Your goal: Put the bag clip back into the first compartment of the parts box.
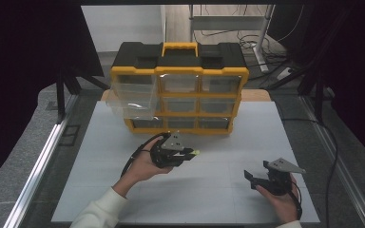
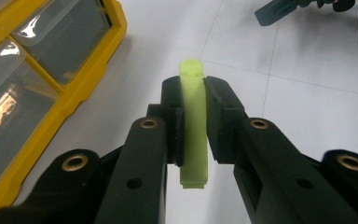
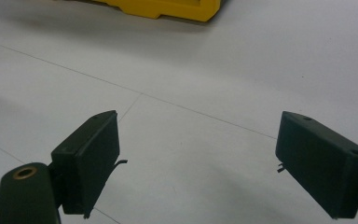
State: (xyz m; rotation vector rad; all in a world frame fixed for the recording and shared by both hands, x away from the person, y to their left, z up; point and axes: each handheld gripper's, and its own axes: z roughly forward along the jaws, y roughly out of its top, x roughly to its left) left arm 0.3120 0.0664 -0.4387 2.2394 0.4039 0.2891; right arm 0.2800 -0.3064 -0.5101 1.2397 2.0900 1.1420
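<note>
Left gripper (image 2: 196, 122) — clamps green piece (image 2: 194, 135).

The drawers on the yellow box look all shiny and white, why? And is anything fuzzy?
Left gripper view: light glares off the clear drawer fronts, while the green piece looks sharp. Right gripper view: the yellow box at the top is blurry. High view: the edges are dark.

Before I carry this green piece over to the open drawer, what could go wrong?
1. The left gripper pinches the green piece only across its thin middle, with both ends sticking out; it could pivot or slip on the way.
2. The open drawer juts out from the organizer at the top left; a low approach might knock its clear wall.
3. The right gripper rests open on the table, so it likely can't catch a drop.
</note>
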